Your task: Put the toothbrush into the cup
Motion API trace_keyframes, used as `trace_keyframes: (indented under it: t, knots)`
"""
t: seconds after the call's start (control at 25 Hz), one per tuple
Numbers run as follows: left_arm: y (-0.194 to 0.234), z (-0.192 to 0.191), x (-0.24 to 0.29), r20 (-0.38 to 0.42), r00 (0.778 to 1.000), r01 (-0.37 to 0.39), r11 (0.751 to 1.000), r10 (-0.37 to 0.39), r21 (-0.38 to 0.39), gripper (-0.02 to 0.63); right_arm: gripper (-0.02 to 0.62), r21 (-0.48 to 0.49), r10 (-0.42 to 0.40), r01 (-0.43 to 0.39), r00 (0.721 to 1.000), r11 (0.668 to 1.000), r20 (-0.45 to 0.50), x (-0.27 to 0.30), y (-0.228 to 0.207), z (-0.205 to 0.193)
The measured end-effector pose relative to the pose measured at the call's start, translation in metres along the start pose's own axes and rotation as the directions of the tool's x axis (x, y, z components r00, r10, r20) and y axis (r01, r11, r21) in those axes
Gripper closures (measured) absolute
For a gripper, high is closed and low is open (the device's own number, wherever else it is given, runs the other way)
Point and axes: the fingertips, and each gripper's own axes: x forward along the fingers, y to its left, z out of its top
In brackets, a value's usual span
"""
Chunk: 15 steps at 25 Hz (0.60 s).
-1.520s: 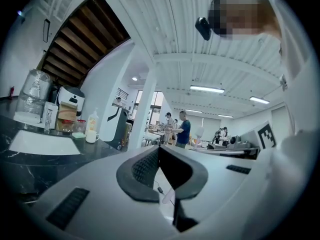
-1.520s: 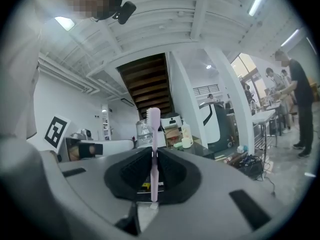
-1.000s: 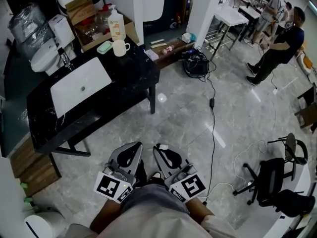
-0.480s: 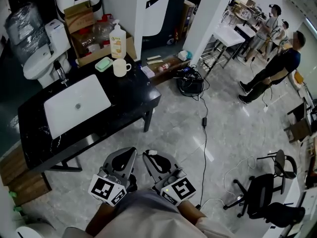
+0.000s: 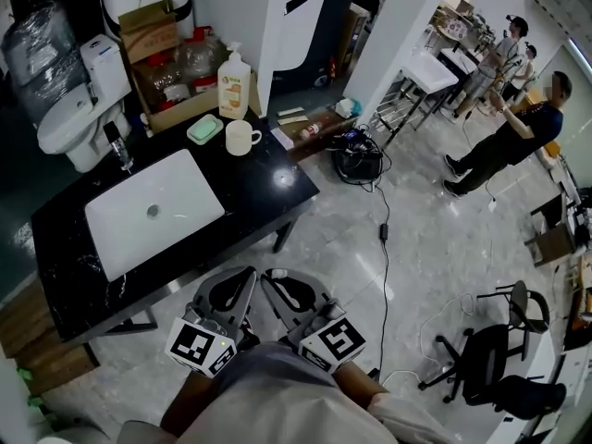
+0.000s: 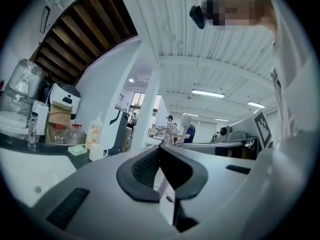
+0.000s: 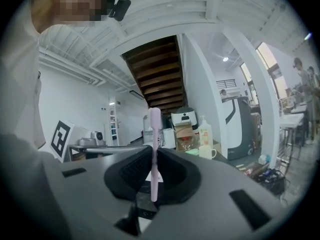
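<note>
The white cup (image 5: 242,138) stands at the back of the black counter (image 5: 268,188), to the right of the white sink (image 5: 153,211). It also shows small in the left gripper view as the cup (image 6: 96,153) and in the right gripper view as the cup (image 7: 206,152). My right gripper (image 5: 289,292) (image 7: 152,149) is shut on a pink toothbrush (image 7: 155,134) that stands upright between its pads. My left gripper (image 5: 225,296) (image 6: 161,151) is shut with nothing in it. Both grippers are held close to my body, short of the counter's front edge.
A soap bottle (image 5: 234,86) and a green soap dish (image 5: 204,129) stand beside the cup. A toilet (image 5: 69,123) and cardboard boxes (image 5: 153,30) are behind the counter. Cables (image 5: 381,229) run over the floor, an office chair (image 5: 490,363) is at the right, and people (image 5: 513,132) stand far right.
The counter has come nearer to me and now lies just ahead of the grippers. Both grippers keep their pose, and the toothbrush stays held.
</note>
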Motion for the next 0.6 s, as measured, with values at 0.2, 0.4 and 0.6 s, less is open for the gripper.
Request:
trace_keyframes:
  t: [0.2,0.4,0.6]
  knots:
    - [0.027,0.005,-0.002,0.019,1.0,-0.02,1.0,0.02,0.005,0.597,0.552,-0.013,-0.014,0.014,1.0,1.0,-0.013,0.024,-0.006,0.001]
    - [0.041,-0.001,0.006,0.015,1.0,-0.026,1.0,0.027,-0.015,0.597,0.552,-0.015,0.003,-0.003,1.0,1.0,-0.016,0.043,-0.018,0.004]
    - [0.059,0.004,0.029,0.022,0.999,-0.04,0.999,0.04,0.003,0.597,0.552,0.01,0.014,-0.014,1.0,1.0,-0.019,0.067,-0.043,0.003]
